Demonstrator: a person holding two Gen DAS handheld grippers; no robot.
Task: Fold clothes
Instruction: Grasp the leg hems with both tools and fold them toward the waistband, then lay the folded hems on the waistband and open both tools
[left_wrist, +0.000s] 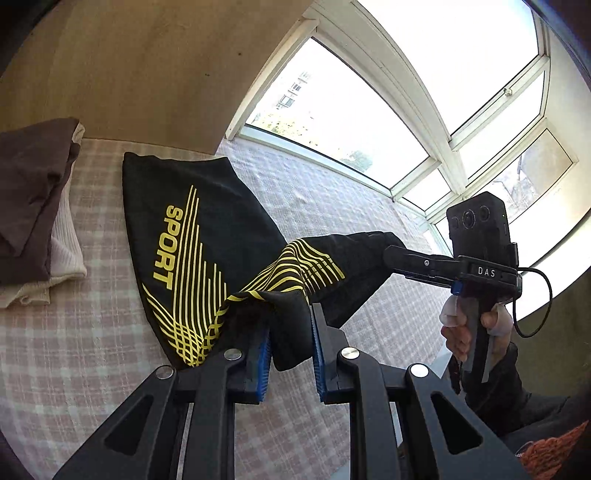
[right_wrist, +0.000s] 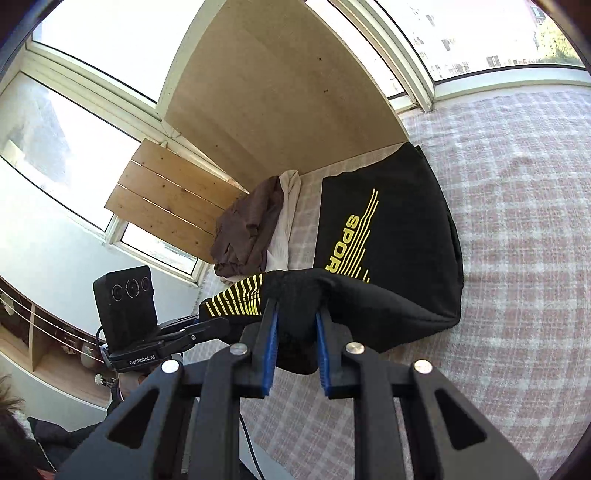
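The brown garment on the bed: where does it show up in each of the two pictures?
Left wrist view: the brown garment lies at the far left edge, on a cream one, left of the black sport shirt.
Right wrist view: the brown garment sits near the middle, against the headboard.
Shared landmark: the yellow SPORT print.

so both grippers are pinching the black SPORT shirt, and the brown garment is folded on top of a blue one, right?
Not blue. The brown garment lies on a cream ribbed one, as the left wrist view shows. The rest holds: the left gripper and right gripper each pinch the black SPORT shirt.
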